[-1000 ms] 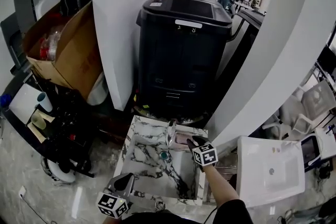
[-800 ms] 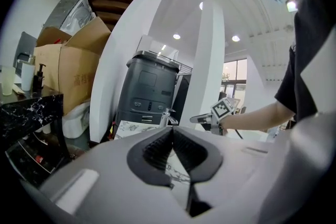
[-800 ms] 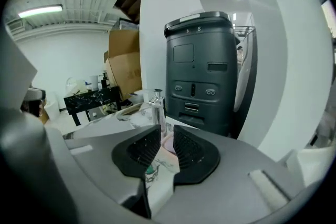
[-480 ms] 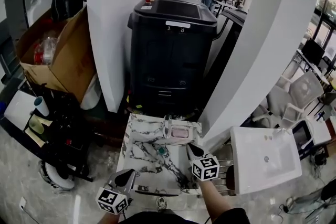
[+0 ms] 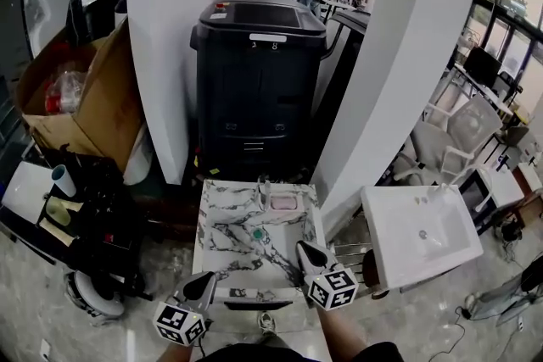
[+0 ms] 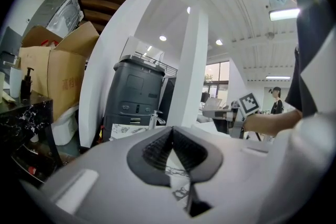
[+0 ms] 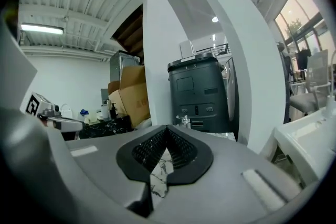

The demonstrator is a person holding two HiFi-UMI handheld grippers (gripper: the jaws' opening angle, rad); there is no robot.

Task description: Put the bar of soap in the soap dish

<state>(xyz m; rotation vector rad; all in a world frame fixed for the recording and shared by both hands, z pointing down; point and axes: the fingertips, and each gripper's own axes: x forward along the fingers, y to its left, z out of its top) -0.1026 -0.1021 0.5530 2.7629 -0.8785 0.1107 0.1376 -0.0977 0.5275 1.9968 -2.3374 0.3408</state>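
**A:** The pink bar of soap (image 5: 283,202) is lying in the soap dish (image 5: 294,196), at the far right corner of the marble sink top (image 5: 222,220).

**B:** And the grippers?

**A:** Both at the near edge, well apart from the dish. The right gripper (image 5: 307,253) has its jaws pressed together, nothing between them. The left gripper (image 5: 204,286) is closed and empty too.

You have a marble-patterned washstand (image 5: 222,220) in front of you, its basin sunk in the middle around a green drain plug (image 5: 257,233), and along its far edge a tap (image 5: 264,193) stands just left of a soap dish (image 5: 293,207) holding a pink bar of soap (image 5: 282,202).
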